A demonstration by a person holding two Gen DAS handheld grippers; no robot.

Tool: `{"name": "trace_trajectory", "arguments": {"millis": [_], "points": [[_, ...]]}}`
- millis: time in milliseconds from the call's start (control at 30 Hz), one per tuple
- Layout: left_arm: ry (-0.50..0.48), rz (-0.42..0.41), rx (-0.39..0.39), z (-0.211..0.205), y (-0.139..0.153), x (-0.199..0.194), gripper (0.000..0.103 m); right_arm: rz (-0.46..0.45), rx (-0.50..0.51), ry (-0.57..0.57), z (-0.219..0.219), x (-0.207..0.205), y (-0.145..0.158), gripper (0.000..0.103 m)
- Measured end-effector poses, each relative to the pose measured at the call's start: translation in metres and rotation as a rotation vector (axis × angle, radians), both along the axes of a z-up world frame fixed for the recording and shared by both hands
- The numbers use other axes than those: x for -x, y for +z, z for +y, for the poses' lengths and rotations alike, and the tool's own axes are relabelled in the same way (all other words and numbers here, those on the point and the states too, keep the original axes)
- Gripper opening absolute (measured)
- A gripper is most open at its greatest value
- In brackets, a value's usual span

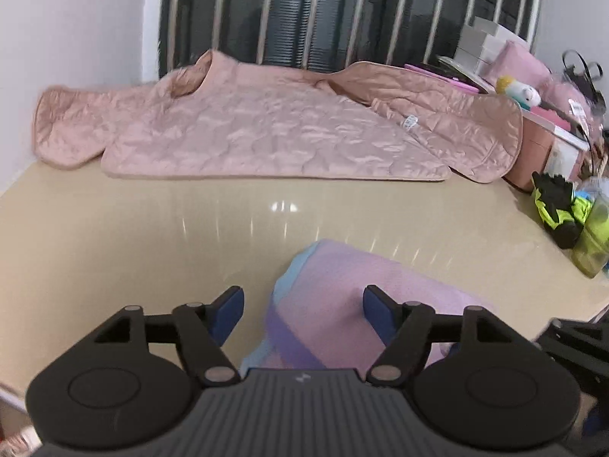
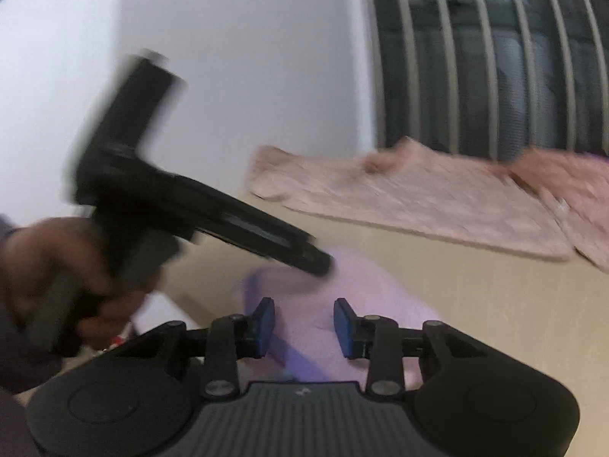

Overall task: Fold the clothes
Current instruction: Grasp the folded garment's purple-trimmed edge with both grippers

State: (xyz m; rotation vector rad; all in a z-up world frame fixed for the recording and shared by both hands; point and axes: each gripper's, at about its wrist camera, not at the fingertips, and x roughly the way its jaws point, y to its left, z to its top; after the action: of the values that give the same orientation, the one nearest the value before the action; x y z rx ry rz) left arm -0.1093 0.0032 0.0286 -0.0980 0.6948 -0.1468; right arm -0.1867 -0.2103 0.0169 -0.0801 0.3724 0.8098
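A folded pink garment [image 1: 342, 301] with light blue and purple bands lies on the beige table near its front edge. My left gripper [image 1: 302, 310] is open just above it, one finger on each side. In the right wrist view the same garment [image 2: 342, 301] lies under my right gripper [image 2: 303, 320], which is open with its blue pads apart. The left gripper's black body [image 2: 198, 213], held by a hand, reaches over the garment from the left, blurred. A pink quilted jacket [image 1: 266, 125] lies spread flat at the back of the table; it also shows in the right wrist view [image 2: 437, 194].
The beige table [image 1: 152, 236] is glossy. At its right edge stand pink boxes [image 1: 533, 148], a plush toy [image 1: 521, 91], yellow-black gloves [image 1: 559, 205] and a green bottle [image 1: 593, 243]. A white wall [image 1: 76, 30] and a barred dark window [image 1: 342, 11] are behind.
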Motion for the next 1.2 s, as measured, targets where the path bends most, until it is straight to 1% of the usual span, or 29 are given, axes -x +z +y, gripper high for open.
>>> {"name": "trace_trajectory", "arguments": {"millis": [33,67,133,167,200,233,267,300,333,467,567,600,633,700,767,800,867,900,933,1000,1100,1200], "points": [[0.007,0.008,0.018,0.004,-0.002,0.001,0.071,-0.014,-0.006,0.009,0.0,0.004,-0.001,0.039],[0.013,0.016,0.036,0.007,-0.004,0.001,0.071,-0.032,-0.003,0.013,0.0,0.008,-0.003,0.041],[0.025,0.026,0.059,0.013,-0.006,0.002,0.071,-0.069,0.027,0.012,0.002,0.014,-0.007,0.049],[0.032,0.031,0.064,0.015,-0.007,0.001,0.071,-0.079,0.046,0.022,0.006,0.016,-0.009,0.05],[0.04,0.032,0.063,0.017,-0.008,0.002,0.071,-0.087,0.071,0.026,0.01,0.017,-0.011,0.048],[0.054,0.036,0.059,0.019,-0.008,0.002,0.071,-0.096,0.11,0.027,0.015,0.017,-0.014,0.042],[0.064,0.039,0.061,0.021,-0.008,0.002,0.071,-0.115,0.153,0.035,0.019,0.018,-0.017,0.038],[0.075,0.043,0.064,0.023,-0.008,0.002,0.071,-0.143,0.191,0.041,0.021,0.02,-0.019,0.028],[0.083,0.046,0.065,0.025,-0.009,0.002,0.071,-0.166,0.225,0.04,0.02,0.019,-0.02,0.025],[0.074,0.037,0.024,0.018,-0.009,0.011,0.071,-0.179,0.259,-0.009,0.005,0.01,-0.019,0.024],[0.078,0.032,0.022,0.014,-0.008,0.019,0.071,-0.183,0.293,-0.056,-0.006,0.008,-0.017,0.026],[0.089,0.027,0.022,0.014,-0.007,0.02,0.071,-0.175,0.282,-0.053,-0.009,0.009,-0.013,0.033],[0.101,0.02,0.027,0.014,-0.005,0.022,0.071,-0.168,0.249,-0.045,-0.013,0.01,-0.008,0.048],[0.114,-0.008,0.06,0.017,0.003,0.026,0.071,-0.157,0.133,-0.021,-0.022,0.012,0.004,0.064],[0.107,-0.041,0.076,0.017,0.01,0.028,0.071,-0.149,0.039,-0.036,-0.025,0.008,0.015,0.064],[0.098,-0.057,0.078,0.015,0.012,0.028,0.071,-0.133,0.027,-0.068,-0.021,0.0,0.017,0.064],[0.082,-0.065,0.071,0.01,0.013,0.028,0.071,-0.088,0.041,-0.134,-0.011,-0.019,0.015,0.064],[0.073,-0.062,0.064,0.007,0.012,0.028,0.07,-0.061,0.056,-0.151,-0.005,-0.027,0.012,0.063],[0.059,-0.058,0.055,0.003,0.009,0.029,0.068,-0.024,0.076,-0.165,0.0,-0.036,0.008,0.062],[0.024,-0.049,0.034,-0.004,0.004,0.031,0.067,0.039,0.095,-0.182,0.006,-0.044,-0.001,0.062],[-0.01,-0.041,-0.013,-0.015,-0.004,0.037,0.065,0.071,0.078,-0.197,0.007,-0.042,-0.011,0.064],[-0.005,-0.008,0.012,-0.014,-0.01,0.036,0.065,0.096,0.057,-0.209,0.006,-0.039,-0.017,0.065]]}}
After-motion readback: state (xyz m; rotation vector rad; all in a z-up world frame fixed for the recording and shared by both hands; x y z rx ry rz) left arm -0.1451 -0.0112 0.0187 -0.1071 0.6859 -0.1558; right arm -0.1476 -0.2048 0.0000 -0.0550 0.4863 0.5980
